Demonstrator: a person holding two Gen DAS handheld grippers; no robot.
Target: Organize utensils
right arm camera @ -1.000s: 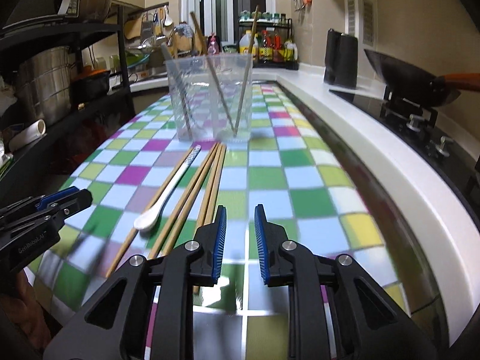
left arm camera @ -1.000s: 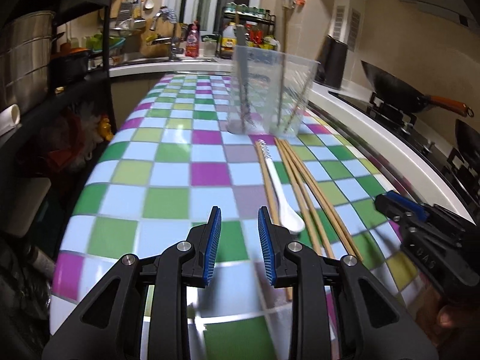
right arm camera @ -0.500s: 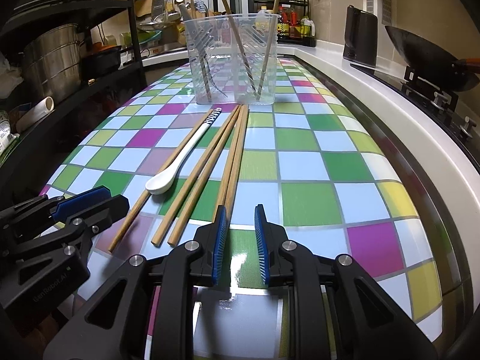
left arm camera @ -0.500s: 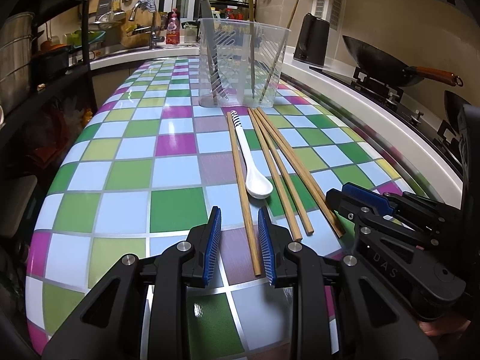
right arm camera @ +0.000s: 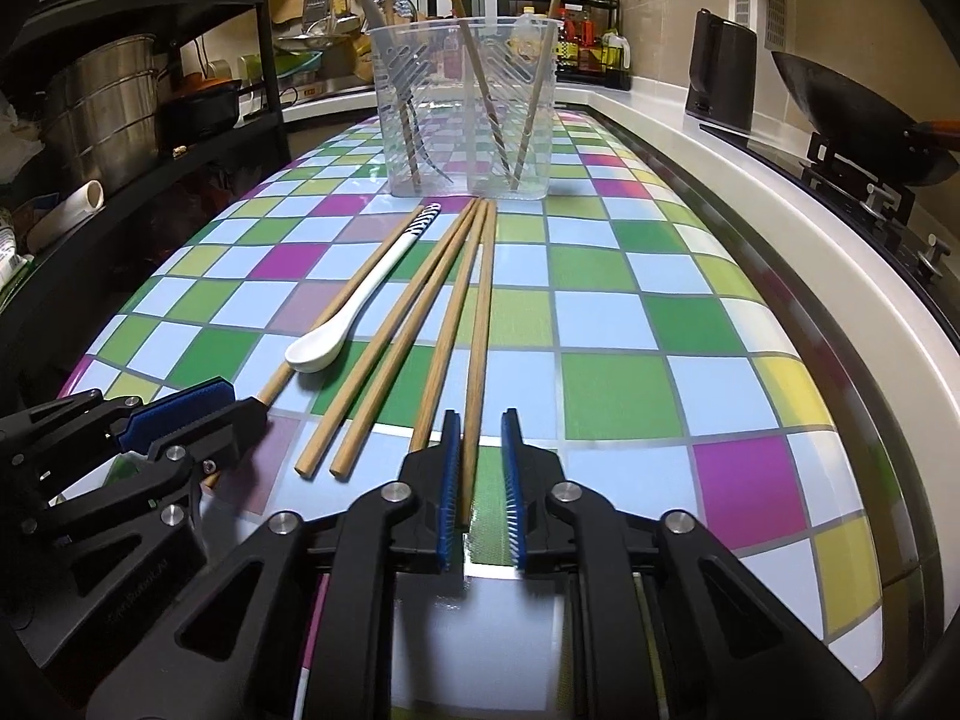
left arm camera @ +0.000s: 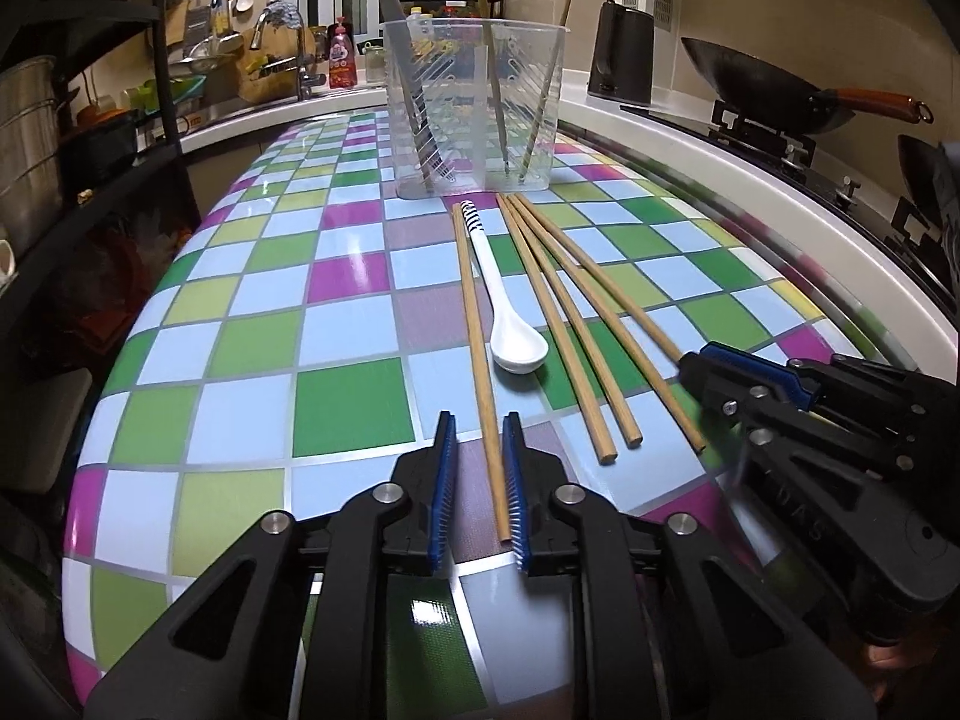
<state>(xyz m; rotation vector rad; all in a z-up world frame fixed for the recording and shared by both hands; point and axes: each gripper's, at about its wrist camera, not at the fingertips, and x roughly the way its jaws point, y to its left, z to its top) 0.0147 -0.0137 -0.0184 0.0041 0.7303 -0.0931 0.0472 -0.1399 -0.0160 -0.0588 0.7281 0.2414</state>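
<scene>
Several wooden chopsticks and a white spoon (left arm camera: 516, 348) lie side by side on the checkered counter (left arm camera: 348, 402), in front of a clear plastic utensil holder (left arm camera: 474, 114). My left gripper (left arm camera: 478, 417) straddles the near end of the leftmost chopstick (left arm camera: 471, 312). Its jaws are closing; the stick rests against the right pad, with a gap on the left. My right gripper (right arm camera: 480, 414) straddles the rightmost chopstick (right arm camera: 483, 300). Its jaws are closing too, the stick lying along the left pad. Each gripper shows in the other's view: left gripper (right arm camera: 240, 414), right gripper (left arm camera: 708, 360).
The holder (right arm camera: 465, 108) has two chopsticks and a dark utensil standing in it. A wok (left arm camera: 768, 90) sits on the stove at the right, and a black kettle (left arm camera: 621, 54) stands behind the holder. Black shelves with steel pots (right arm camera: 102, 114) line the left side.
The left gripper has shifted right and lower until the leftmost chopstick lies between its jaws. The right gripper has edged forward over the rightmost chopstick. Both jaw gaps look slightly narrower.
</scene>
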